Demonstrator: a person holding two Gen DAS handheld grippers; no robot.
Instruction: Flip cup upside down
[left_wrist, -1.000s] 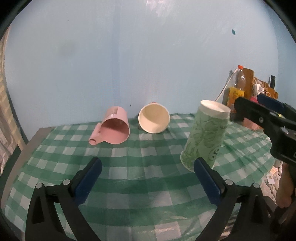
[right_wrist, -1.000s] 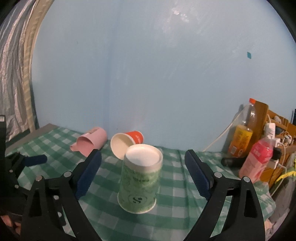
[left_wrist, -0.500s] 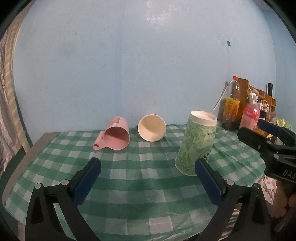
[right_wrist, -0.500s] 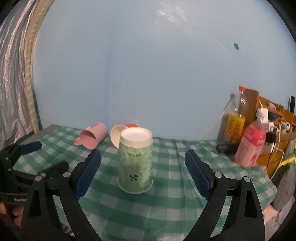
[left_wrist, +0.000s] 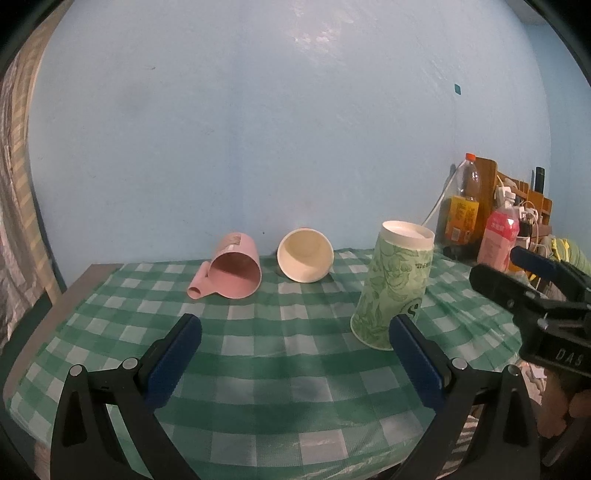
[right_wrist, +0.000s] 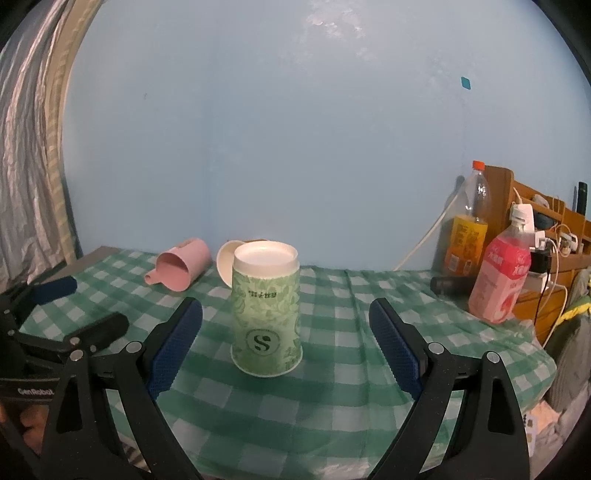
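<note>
A green patterned paper cup (right_wrist: 265, 310) stands upside down, mouth on the green checked tablecloth (right_wrist: 332, 387), white base up. It also shows in the left wrist view (left_wrist: 393, 290), to the right. My right gripper (right_wrist: 286, 349) is open and empty, held back from the cup, its pads apart on either side. My left gripper (left_wrist: 295, 363) is open and empty over the cloth, left of the cup. The right gripper shows in the left wrist view (left_wrist: 532, 273) at the right edge.
A pink mug (left_wrist: 231, 267) and a white-lined paper cup (left_wrist: 306, 254) lie on their sides near the blue wall. Two drink bottles (right_wrist: 499, 273) and a wooden rack with cables (right_wrist: 546, 236) stand at the right. The table edge falls off at the front.
Both grippers have drawn back from the green cup and away from the table. The cup stays upside down where it stood.
</note>
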